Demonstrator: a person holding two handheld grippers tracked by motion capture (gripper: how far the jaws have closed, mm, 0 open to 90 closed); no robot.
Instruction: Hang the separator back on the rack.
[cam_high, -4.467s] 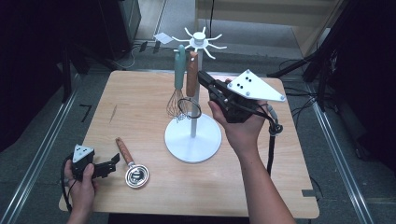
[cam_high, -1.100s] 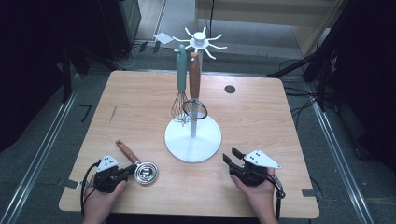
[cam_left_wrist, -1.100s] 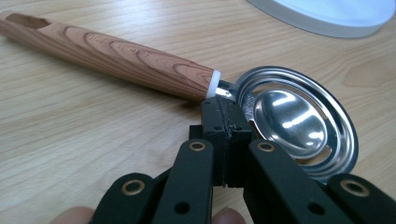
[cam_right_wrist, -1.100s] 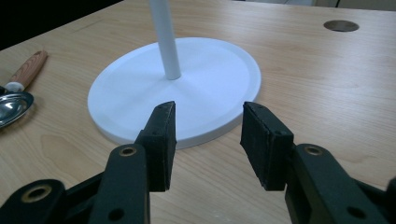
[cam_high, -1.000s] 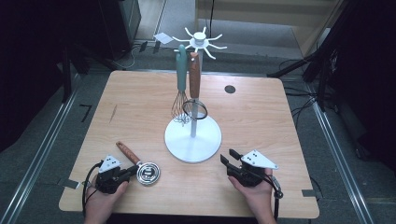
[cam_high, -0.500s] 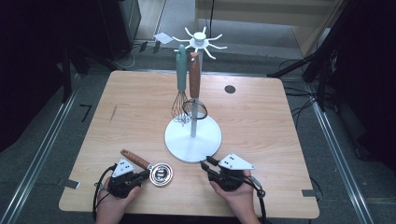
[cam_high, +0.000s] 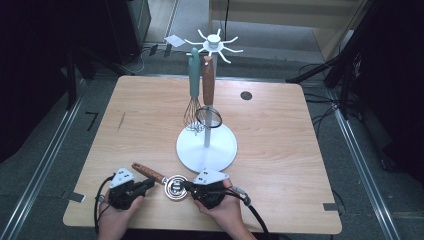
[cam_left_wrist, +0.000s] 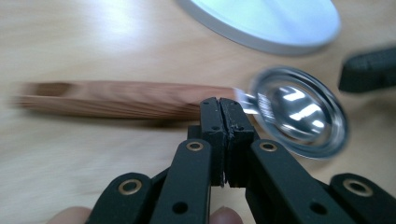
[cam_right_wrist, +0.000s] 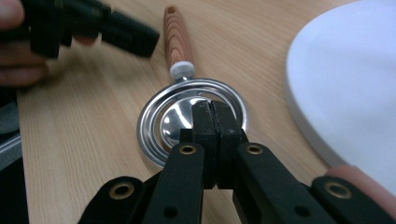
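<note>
Wood-handled and steel-headed, a small round utensil (cam_high: 165, 180), which looks like an egg separator, lies flat on the pale wooden table (cam_high: 280, 145) near its front edge, just in front of the white base of a hanging stand (cam_high: 206, 147). We hold tongs in each hand on either side of it. Our left tongs (cam_left_wrist: 220, 112) are clenched with nothing between the pads, their tips just beside the spot where the brown handle meets the steel ring; we cannot tell whether they touch it. Our right tongs (cam_right_wrist: 211, 116) have just been closing and are now clenched, empty too, their tips over the near rim of the ring and above its shiny inner cup. From above, the left tongs (cam_high: 145, 185) sit at the handle side and the right tongs (cam_high: 189, 187) at the head side, so the utensil lies between them. Two other utensils hang on the stand: a teal-handled whisk (cam_high: 193, 95) and a brown-handled ring tool (cam_high: 208, 100). To lift the utensil well, we judge that one pair of tongs should part, straddle the handle near its middle and close squarely, since the thin steel rim would likely slip.
</note>
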